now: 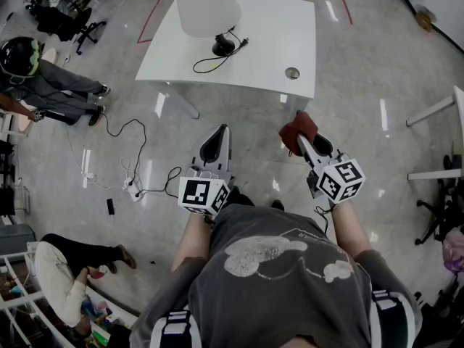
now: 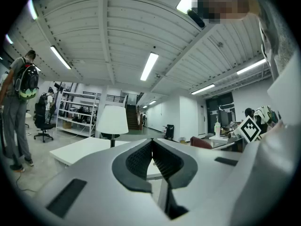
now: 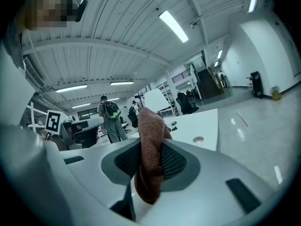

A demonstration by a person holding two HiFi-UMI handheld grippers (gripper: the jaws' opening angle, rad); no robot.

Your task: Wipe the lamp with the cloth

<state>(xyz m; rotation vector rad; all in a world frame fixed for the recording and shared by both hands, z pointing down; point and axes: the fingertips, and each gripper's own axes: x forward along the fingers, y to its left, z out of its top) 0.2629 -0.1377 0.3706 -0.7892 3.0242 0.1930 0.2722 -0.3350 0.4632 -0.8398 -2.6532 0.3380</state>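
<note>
White table (image 1: 275,35): lamp (image 1: 206,6), perhaps a grommet (image 1: 292,72)

We are holding both forearms stretched forward, grippers side by side and apart, pointing ahead. The left gripper (image 1: 220,133) is keeping its jaws closed on nothing. The right gripper (image 1: 307,148) is clamping the red cloth (image 3: 151,159), which is bulging past its tips.

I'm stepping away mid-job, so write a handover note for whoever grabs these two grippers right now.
Left gripper: jaws shut, nothing between them.
Right gripper: jaws shut on the reddish-brown woven cloth, which bulges past the tips.
The white-shaded table lamp with a black base stands on the white rectangular table ahead, black cord beside it; both grippers are well short of the table.
Done: cloth picked up. Left: step closer and wipe the lamp; the cloth is not touching it.
</note>
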